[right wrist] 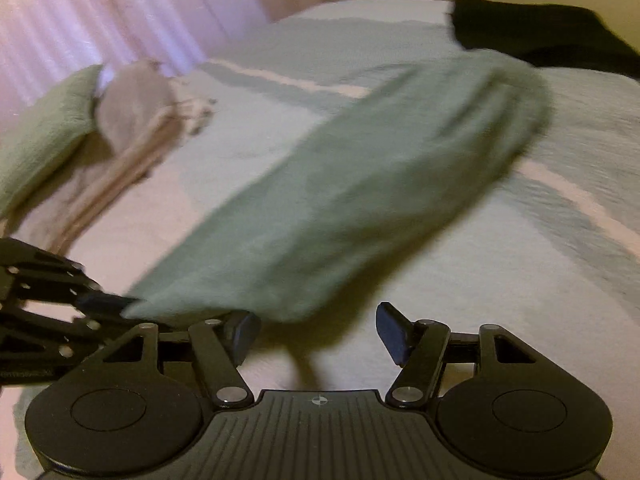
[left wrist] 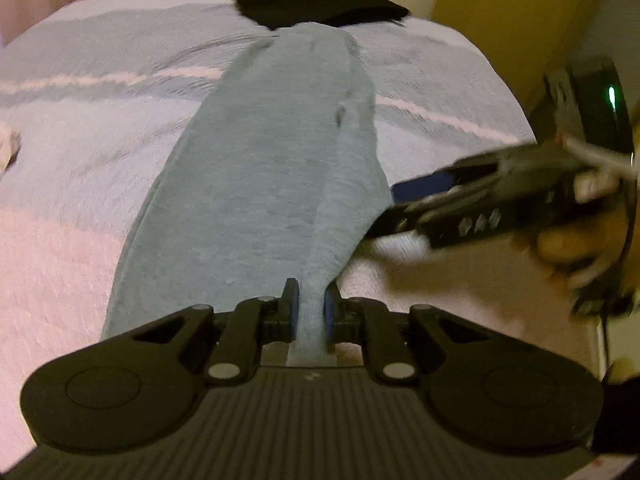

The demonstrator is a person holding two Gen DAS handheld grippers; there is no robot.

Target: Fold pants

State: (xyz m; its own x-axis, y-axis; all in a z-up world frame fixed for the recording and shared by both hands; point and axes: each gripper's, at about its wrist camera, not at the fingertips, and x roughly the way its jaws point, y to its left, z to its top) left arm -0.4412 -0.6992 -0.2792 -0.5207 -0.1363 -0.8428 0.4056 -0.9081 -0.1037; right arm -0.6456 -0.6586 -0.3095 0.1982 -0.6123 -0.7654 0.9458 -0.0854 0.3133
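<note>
Grey-blue pants (left wrist: pixel 264 168) lie stretched lengthwise along the bed, their far end touching a black cloth. My left gripper (left wrist: pixel 308 308) is shut on a bunched fold at the near end, which it holds raised. In the right wrist view the pants (right wrist: pixel 360 184) hang as a blurred band above the cover, and the left gripper (right wrist: pixel 100 304) pinches their near left corner. My right gripper (right wrist: pixel 318 332) is open, its pads wide apart just below the pants' near edge with nothing between them. In the left wrist view the right gripper (left wrist: pixel 394 206), held by a hand, sits at the pants' right edge.
The bed cover (left wrist: pixel 80 152) is fleecy with pale blue and pink stripes. A black folded cloth (right wrist: pixel 540 32) lies at the far end. A beige garment (right wrist: pixel 132 120) and a green pillow (right wrist: pixel 44 132) lie at the left by a curtain. A yellow wall stands to the right.
</note>
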